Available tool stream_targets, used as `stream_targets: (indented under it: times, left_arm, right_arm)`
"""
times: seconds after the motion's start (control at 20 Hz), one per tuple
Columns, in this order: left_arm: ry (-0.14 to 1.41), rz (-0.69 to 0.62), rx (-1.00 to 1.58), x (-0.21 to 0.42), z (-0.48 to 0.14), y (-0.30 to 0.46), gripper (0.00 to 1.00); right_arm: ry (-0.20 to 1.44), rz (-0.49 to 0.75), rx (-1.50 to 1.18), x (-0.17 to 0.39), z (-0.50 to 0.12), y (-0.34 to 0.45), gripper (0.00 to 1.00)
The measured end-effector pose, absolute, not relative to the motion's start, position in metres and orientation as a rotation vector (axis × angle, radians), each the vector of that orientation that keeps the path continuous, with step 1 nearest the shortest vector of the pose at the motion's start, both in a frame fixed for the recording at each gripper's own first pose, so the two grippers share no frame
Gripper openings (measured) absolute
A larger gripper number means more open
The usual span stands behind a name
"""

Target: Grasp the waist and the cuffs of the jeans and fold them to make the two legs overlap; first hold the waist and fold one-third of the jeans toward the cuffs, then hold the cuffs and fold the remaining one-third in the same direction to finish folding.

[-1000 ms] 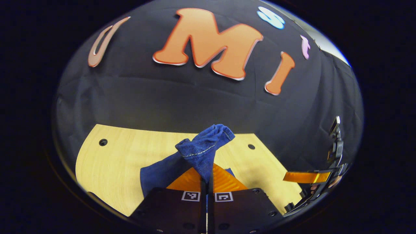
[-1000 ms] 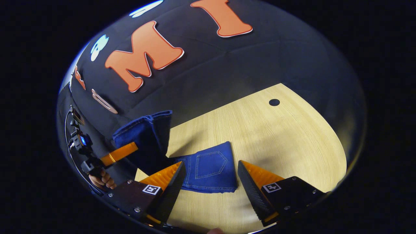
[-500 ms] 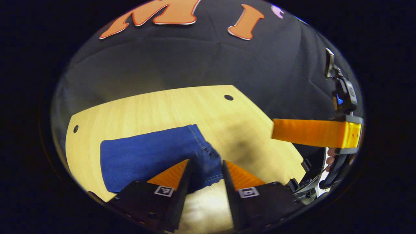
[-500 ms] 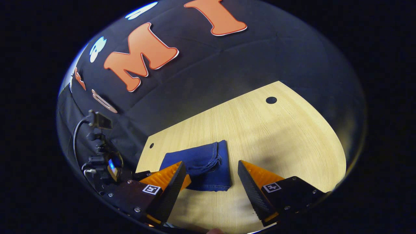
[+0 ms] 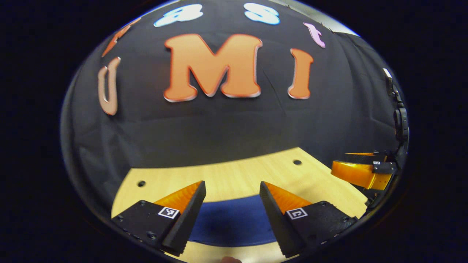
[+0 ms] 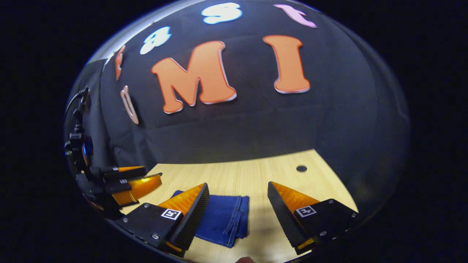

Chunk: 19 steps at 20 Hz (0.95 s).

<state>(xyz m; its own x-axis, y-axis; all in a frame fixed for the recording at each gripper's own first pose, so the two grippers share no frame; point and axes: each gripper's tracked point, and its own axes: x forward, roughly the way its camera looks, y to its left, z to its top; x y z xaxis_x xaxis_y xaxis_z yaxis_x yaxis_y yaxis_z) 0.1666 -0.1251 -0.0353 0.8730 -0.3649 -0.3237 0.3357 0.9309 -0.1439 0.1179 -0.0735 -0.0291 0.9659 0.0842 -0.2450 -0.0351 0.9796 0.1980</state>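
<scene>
The blue jeans (image 5: 234, 221) lie folded into a compact stack on the wooden table (image 5: 237, 175). In the left gripper view they sit between and below the fingers of my left gripper (image 5: 232, 188), which is open and lifted clear of them. In the right gripper view the folded jeans (image 6: 223, 219) lie left of centre, with a hem edge showing on their right side. My right gripper (image 6: 237, 188) is open above them and holds nothing. The other gripper (image 5: 362, 171) appears at the right edge of the left gripper view, and the left gripper (image 6: 124, 182) at the left of the right gripper view.
The light wooden table (image 6: 263, 171) has small round holes (image 5: 297, 162) near its back corners (image 6: 301, 168). The black cloth wall stands close behind the table's far edge.
The left gripper was shut on the lifted denim, laid it down onto the stack and opened. Both grippers have since drawn back and tilted up from the folded jeans.
</scene>
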Motion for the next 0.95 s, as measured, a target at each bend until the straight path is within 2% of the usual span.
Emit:
stream_targets:
  times: [0.35,0.6,0.75,0.95]
  left_arm:
    - [0.075,-0.162,-0.096,0.128,0.064,-0.001,0.96]
    - [-0.083,-0.109,-0.09,0.11,0.112,0.051,0.96]
    - [-0.142,-0.092,-0.106,0.103,0.127,0.064,0.96]
    - [-0.114,-0.122,-0.108,0.105,0.124,0.068,0.96]
  right_arm:
    - [-0.031,0.122,0.017,0.116,0.066,0.005,0.97]
    - [-0.225,0.124,-0.057,0.097,0.113,0.034,0.98]
    - [-0.224,0.126,-0.082,0.098,0.115,0.054,0.99]
    - [-0.212,0.113,-0.078,0.09,0.123,0.064,0.99]
